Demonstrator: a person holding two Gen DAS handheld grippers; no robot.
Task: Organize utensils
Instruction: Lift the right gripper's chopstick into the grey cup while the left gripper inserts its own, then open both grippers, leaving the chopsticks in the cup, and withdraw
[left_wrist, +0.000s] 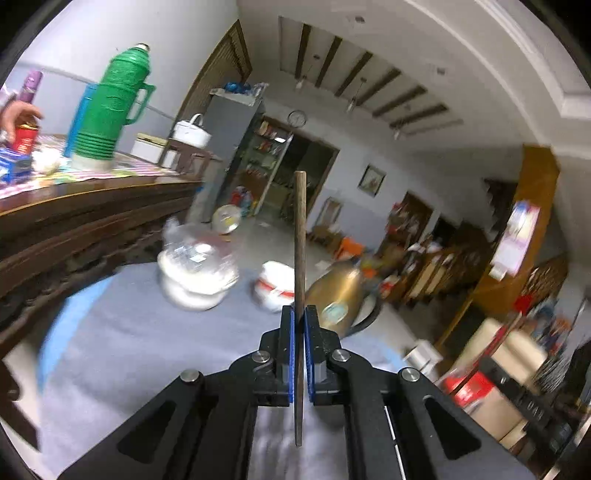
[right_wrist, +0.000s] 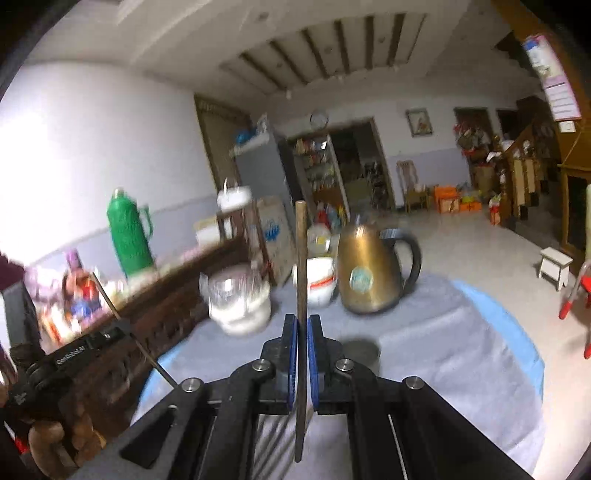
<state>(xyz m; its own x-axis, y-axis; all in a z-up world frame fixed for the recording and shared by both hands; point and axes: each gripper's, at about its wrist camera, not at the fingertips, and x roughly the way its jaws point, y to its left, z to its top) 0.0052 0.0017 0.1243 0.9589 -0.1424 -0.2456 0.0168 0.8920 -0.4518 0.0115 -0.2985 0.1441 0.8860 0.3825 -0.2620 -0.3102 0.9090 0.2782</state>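
My left gripper (left_wrist: 299, 312) is shut on a brown wooden chopstick (left_wrist: 300, 236) that stands upright between the blue pads, above the grey cloth. My right gripper (right_wrist: 302, 320) is shut on a second brown chopstick (right_wrist: 301, 258), also upright. In the right wrist view the left gripper (right_wrist: 122, 328) shows at the left edge, holding its chopstick (right_wrist: 105, 291) tilted. A round dark container (right_wrist: 360, 350) sits on the cloth just right of my right gripper's fingers; its contents are hidden.
On the grey-clothed table (left_wrist: 129, 332) stand a gold kettle (right_wrist: 365, 273), a white jar with a red band (right_wrist: 319, 280) and a bagged white bowl (right_wrist: 238, 302). A dark wooden sideboard (left_wrist: 74, 221) at left carries a green thermos (left_wrist: 110, 107).
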